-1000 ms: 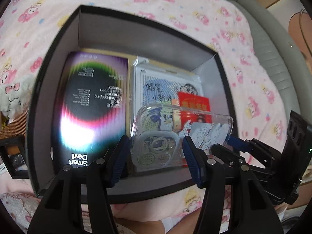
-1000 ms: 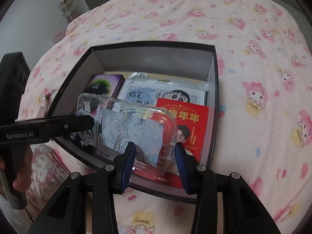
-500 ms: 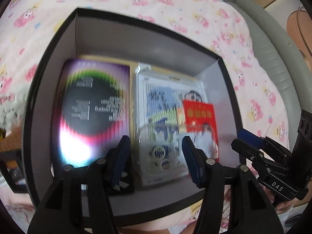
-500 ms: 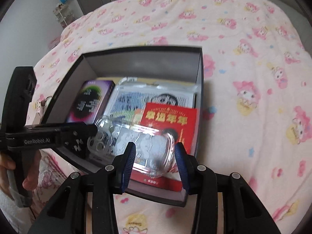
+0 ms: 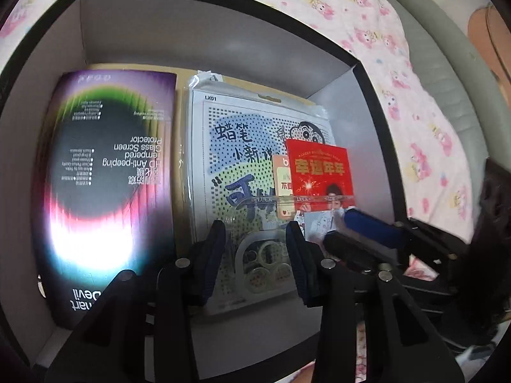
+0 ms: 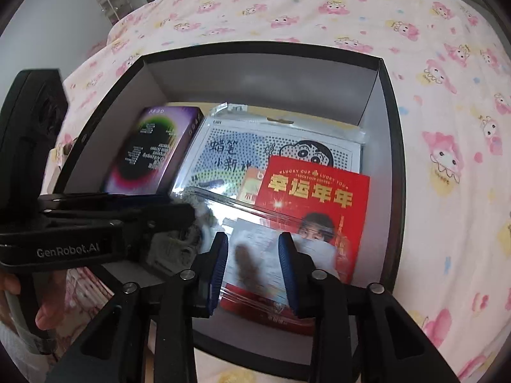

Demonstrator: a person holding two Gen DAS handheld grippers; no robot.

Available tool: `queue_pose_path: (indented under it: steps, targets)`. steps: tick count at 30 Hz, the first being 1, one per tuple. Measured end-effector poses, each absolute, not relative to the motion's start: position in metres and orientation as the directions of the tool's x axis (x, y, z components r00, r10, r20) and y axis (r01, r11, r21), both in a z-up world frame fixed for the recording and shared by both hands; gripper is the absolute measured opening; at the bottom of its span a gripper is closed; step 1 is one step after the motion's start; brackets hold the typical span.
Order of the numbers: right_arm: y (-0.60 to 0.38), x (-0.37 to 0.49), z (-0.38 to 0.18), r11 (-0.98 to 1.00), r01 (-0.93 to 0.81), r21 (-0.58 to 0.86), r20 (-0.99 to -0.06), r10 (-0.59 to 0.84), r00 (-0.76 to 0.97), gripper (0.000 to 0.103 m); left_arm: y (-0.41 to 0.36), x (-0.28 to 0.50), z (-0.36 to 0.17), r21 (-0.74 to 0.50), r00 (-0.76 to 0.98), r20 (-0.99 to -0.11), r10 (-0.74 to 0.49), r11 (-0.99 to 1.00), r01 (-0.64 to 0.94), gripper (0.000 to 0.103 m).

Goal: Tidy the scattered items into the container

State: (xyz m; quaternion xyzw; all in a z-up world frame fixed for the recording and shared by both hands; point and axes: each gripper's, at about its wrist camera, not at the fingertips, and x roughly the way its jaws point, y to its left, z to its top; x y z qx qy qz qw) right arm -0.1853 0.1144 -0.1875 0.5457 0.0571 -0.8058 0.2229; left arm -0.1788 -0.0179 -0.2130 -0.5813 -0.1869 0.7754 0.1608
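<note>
A black box with grey inner walls [image 5: 204, 35] [image 6: 262, 73] sits on the pink patterned bedspread. In it lie a purple screen-protector pack [image 5: 108, 172] [image 6: 153, 150], a cartoon pegboard pack [image 5: 242, 146] [image 6: 255, 150] and a red envelope [image 5: 319, 169] [image 6: 319, 198]. A clear phone case [image 5: 265, 252] [image 6: 255, 255] lies low in the box over these. My left gripper [image 5: 255, 252] holds its camera end between the fingers. My right gripper [image 6: 252, 261] holds the other end. Both grippers are down inside the box.
The pink bedspread [image 6: 447, 127] surrounds the box. A grey padded edge [image 5: 447, 73] runs along the right in the left wrist view. A rack [image 6: 115, 3] stands by the wall at the back left.
Both grippers have lowered the clear phone case from above the box rim down into the box, onto the pegboard pack and red envelope.
</note>
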Motion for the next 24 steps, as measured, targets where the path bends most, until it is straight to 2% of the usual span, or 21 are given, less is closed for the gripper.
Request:
queue_pose_path:
  steps: [5, 8, 11, 16, 18, 20, 24]
  targets:
    - [0.118, -0.19, -0.174, -0.905, 0.404, 0.133, -0.889, -0.289, -0.354, 0.028, -0.027, -0.182, -0.202, -0.498, -0.32, -0.82, 0.475, -0.867, -0.013, 0.039]
    - [0.117, -0.206, -0.177, -0.908, 0.385, 0.168, -0.889, -0.308, -0.339, 0.028, -0.025, -0.192, -0.2, -0.513, -0.362, -0.797, 0.484, -0.858, -0.015, 0.032]
    - [0.114, -0.22, -0.187, -0.911, 0.352, 0.214, -0.9, -0.324, -0.293, 0.028, -0.021, -0.201, -0.207, -0.537, -0.349, -0.79, 0.504, -0.844, -0.005, 0.031]
    - [0.107, -0.217, -0.201, -0.914, 0.367, 0.173, -0.917, -0.286, -0.278, 0.027, -0.019, -0.205, -0.211, -0.513, -0.291, -0.819, 0.494, -0.858, -0.013, 0.031]
    - [0.106, -0.214, -0.202, -0.911, 0.372, 0.179, -0.917, -0.291, -0.273, 0.027, -0.021, -0.207, -0.218, -0.571, -0.242, -0.798, 0.552, -0.821, 0.009, 0.026]
    - [0.11, -0.213, -0.204, -0.91, 0.361, 0.202, -0.914, -0.308, -0.264, 0.024, -0.022, -0.208, -0.222, -0.59, -0.226, -0.789, 0.571, -0.807, 0.02, 0.026]
    - [0.111, -0.208, -0.199, -0.916, 0.346, 0.204, -0.908, -0.309, -0.282, 0.024, -0.02, -0.203, -0.212, -0.538, -0.267, -0.811, 0.521, -0.843, -0.013, 0.026]
